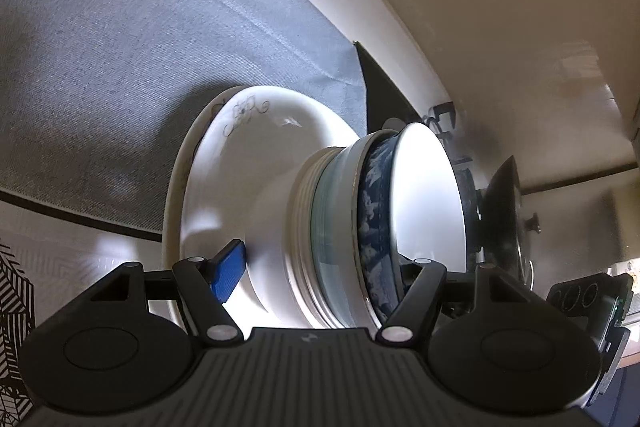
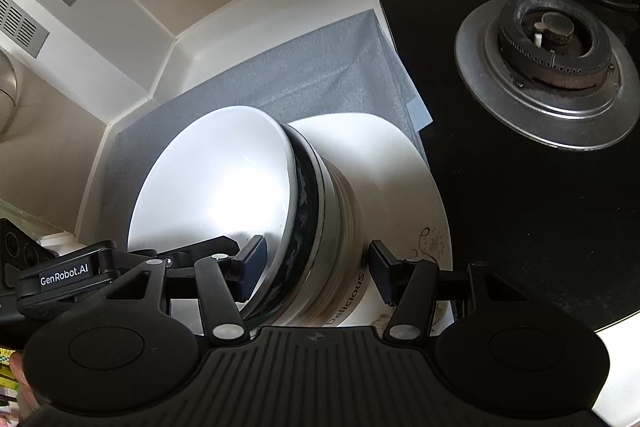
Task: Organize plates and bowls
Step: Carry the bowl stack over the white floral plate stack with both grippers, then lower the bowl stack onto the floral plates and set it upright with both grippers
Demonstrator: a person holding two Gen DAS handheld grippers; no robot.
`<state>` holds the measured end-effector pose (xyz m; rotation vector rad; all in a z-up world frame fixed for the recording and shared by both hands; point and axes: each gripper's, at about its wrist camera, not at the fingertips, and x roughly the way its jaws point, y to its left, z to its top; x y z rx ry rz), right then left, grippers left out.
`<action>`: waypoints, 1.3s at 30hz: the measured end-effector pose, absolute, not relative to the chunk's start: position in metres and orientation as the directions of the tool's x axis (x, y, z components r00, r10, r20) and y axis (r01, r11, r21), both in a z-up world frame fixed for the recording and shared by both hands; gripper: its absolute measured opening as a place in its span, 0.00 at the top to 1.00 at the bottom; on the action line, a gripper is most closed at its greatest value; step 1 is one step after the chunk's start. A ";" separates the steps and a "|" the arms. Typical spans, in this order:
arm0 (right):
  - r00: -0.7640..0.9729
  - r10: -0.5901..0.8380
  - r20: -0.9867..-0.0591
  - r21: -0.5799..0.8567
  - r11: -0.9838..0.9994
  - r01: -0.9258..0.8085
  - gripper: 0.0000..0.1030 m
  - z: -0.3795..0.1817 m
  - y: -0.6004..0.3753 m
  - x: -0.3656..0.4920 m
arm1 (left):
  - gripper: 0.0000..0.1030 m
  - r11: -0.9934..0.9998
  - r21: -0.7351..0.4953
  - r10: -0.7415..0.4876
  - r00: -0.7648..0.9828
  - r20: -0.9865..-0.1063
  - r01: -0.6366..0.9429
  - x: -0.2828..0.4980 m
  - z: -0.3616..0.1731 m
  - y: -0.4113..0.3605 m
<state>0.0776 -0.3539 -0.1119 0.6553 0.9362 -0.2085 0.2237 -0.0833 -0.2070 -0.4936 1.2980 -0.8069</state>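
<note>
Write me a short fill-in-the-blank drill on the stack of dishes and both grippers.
1. The stack of bowls stands on white ____, not straight on the cloth.
2. Under the plates lies a ____ cloth.
3. Beside the cloth in the right wrist view is a gas ____ on the black stove top.
4. The right gripper and the left gripper each have their fingers set ____, one either side of the bowls.

Missing words: plates; grey; burner; apart

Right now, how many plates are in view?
2, stacked on the grey mat under the nested bowls: a floral-print plate on top, a wider plate beneath it. More may be hidden.
</note>
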 end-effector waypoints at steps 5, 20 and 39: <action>0.581 0.134 -0.803 0.450 0.775 0.443 0.44 -0.120 -0.356 0.082 | 0.28 0.670 -0.693 -0.735 0.106 -0.670 0.268 0.218 -0.201 -0.084; 0.610 0.141 -0.780 0.441 0.816 0.374 0.22 -0.091 -0.361 0.068 | 0.00 0.620 -0.714 -0.784 0.229 -0.577 0.326 0.204 -0.168 -0.048; 0.650 0.076 -0.756 0.442 0.791 0.422 0.19 -0.085 -0.347 0.032 | 0.00 0.787 -0.495 -0.618 0.477 -0.626 0.369 0.176 -0.163 0.027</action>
